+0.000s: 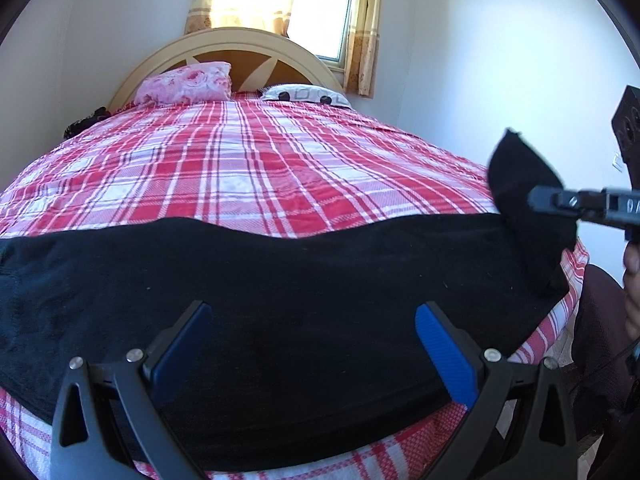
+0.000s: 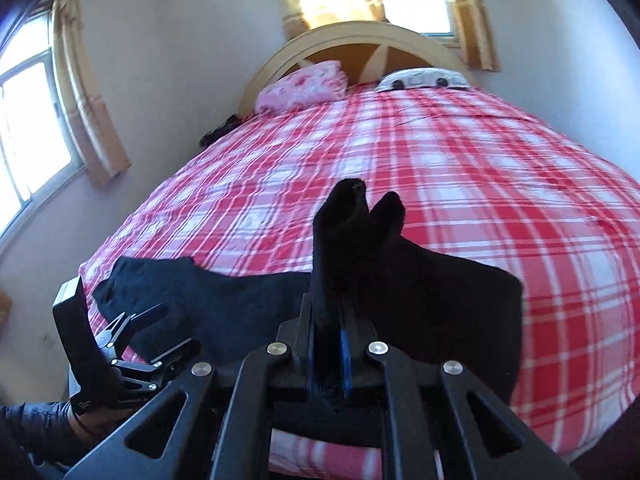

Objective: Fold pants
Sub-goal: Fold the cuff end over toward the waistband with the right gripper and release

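Note:
Black pants (image 1: 280, 280) lie stretched sideways along the near edge of a bed with a red and white plaid sheet (image 1: 248, 168). My left gripper (image 1: 316, 320) hovers open just above the middle of the pants, its blue pads wide apart with nothing between them. At the right, my right gripper (image 1: 536, 200) is shut on the pants' right end, which is lifted off the bed. In the right wrist view that end of the pants (image 2: 352, 232) stands up bunched out of the shut right gripper (image 2: 330, 308). The left gripper (image 2: 176, 328) shows open at the lower left.
A pink flowered pillow (image 1: 184, 84) and a white patterned pillow (image 1: 308, 94) lie against the curved headboard (image 1: 248, 44). A dark item (image 1: 86, 122) sits at the bed's far left edge. Curtained windows (image 1: 328, 16) are behind. A person's hand (image 1: 632, 280) holds the right gripper.

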A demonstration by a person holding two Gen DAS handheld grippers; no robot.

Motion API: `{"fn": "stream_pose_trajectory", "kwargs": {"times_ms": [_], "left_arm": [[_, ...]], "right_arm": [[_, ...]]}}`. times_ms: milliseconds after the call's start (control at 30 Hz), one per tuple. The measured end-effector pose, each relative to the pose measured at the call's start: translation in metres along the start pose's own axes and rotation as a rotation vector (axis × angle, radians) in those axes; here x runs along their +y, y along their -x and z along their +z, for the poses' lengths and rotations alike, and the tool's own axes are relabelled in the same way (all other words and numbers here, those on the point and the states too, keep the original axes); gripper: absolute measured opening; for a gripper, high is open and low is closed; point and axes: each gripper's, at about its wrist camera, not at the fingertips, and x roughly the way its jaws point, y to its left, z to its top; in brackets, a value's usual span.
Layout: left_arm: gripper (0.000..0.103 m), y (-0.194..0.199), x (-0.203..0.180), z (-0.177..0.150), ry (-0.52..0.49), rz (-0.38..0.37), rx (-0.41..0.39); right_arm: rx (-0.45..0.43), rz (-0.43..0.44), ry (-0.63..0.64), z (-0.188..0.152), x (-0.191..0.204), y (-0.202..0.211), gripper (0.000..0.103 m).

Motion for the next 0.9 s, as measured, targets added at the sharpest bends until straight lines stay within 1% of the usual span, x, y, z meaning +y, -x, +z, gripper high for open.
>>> {"fn": "stream_pose_trajectory", "kwargs": {"times_ms": [100, 200, 333, 533, 567, 633, 667, 733, 800, 867, 900], "left_arm": [[0.103, 0.003, 0.007, 0.001, 0.018, 0.006, -0.011], [0.103, 0.003, 0.012, 0.001, 0.033, 0.012, -0.017], [0.103, 0.004, 0.018, 0.0, 0.051, 0.021, -0.021], [0.103, 0.005, 0.025, -0.001, 0.083, 0.028, -0.028], [0.103, 0.005, 0.025, -0.001, 0.083, 0.022, -0.026], [0.103, 0.005, 0.023, -0.001, 0.077, 0.009, -0.023], [0.103, 0.006, 0.022, -0.001, 0.074, -0.001, -0.02], [0.103, 0.005, 0.018, 0.003, 0.076, -0.048, -0.008], [0.103, 0.005, 0.012, 0.008, 0.076, -0.105, -0.002], [0.103, 0.001, 0.002, 0.013, 0.074, -0.166, 0.018], [0.103, -0.004, -0.002, 0.016, 0.086, -0.211, 0.037]], "right_arm": [[0.031, -0.007, 0.062, -0.005, 0.028, -0.018, 0.01], [0.063, 0.015, 0.092, -0.01, 0.047, -0.035, 0.01], [0.093, 0.006, 0.145, -0.017, 0.065, -0.052, 0.01], [0.16, 0.025, 0.169, -0.028, 0.076, -0.081, 0.01], [0.171, 0.028, 0.173, -0.029, 0.077, -0.084, 0.014], [0.188, 0.037, 0.172, -0.032, 0.076, -0.09, 0.015], [0.192, 0.045, 0.171, -0.032, 0.075, -0.091, 0.02], [0.203, 0.069, 0.165, -0.032, 0.073, -0.085, 0.028], [0.184, 0.066, 0.163, -0.03, 0.065, -0.066, 0.043], [0.153, 0.056, 0.172, -0.031, 0.056, -0.046, 0.051], [0.141, 0.044, 0.174, -0.031, 0.05, -0.038, 0.053]]}}
